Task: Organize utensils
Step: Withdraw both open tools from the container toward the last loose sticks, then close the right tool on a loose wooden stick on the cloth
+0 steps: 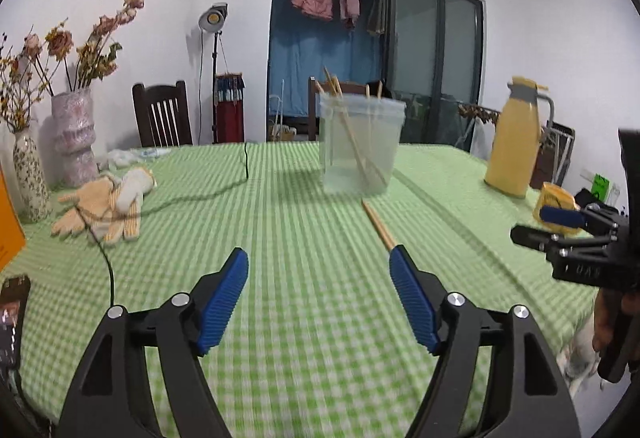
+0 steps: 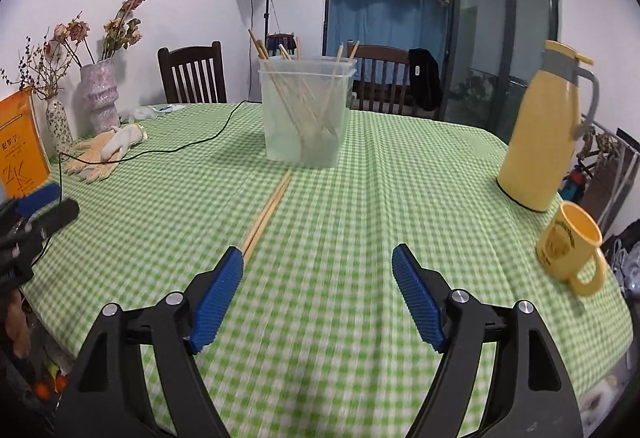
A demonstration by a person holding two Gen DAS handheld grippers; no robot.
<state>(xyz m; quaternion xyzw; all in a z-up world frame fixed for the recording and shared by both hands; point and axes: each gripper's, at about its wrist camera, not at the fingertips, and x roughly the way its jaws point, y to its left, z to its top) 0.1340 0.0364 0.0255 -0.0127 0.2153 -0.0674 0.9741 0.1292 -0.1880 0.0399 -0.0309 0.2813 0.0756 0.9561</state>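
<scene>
A clear plastic container (image 2: 304, 114) stands mid-table with several wooden chopsticks leaning inside; in the left wrist view the container (image 1: 360, 146) is blurred. A pair of chopsticks (image 2: 268, 212) lies on the green checked tablecloth (image 2: 360, 218) in front of it, running toward me. My right gripper (image 2: 318, 256) is open, empty, its left pad by the pair's near end. My left gripper (image 1: 320, 258) is open and empty too, its right pad beside the chopsticks (image 1: 378, 224). Each gripper shows at the edge of the other's view.
A yellow thermos (image 2: 540, 130) and a yellow mug (image 2: 570, 248) stand at the right. Work gloves (image 2: 106, 150), a black cable (image 2: 192, 144), two vases with dried flowers (image 2: 98, 94) and an orange book (image 2: 20, 142) are at the left. Chairs stand behind the table.
</scene>
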